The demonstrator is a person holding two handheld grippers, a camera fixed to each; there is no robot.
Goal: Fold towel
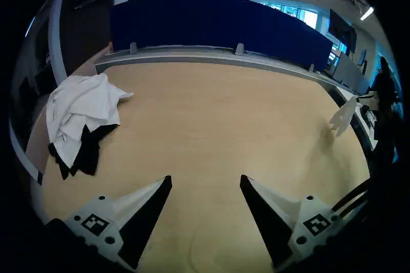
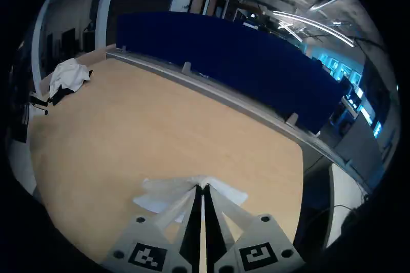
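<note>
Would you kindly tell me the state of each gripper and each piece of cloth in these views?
left gripper: open, holding nothing, above the table.
right gripper: shut on the white towel.
white towel: bunched, not yet folded, pinched between the fingertips.
white and black cloth pile: crumpled, lying near the table's edge, apart from both grippers.

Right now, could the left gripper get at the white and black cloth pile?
Probably yes. The left gripper is open and empty, and only bare tabletop lies between it and the cloth pile.
</note>
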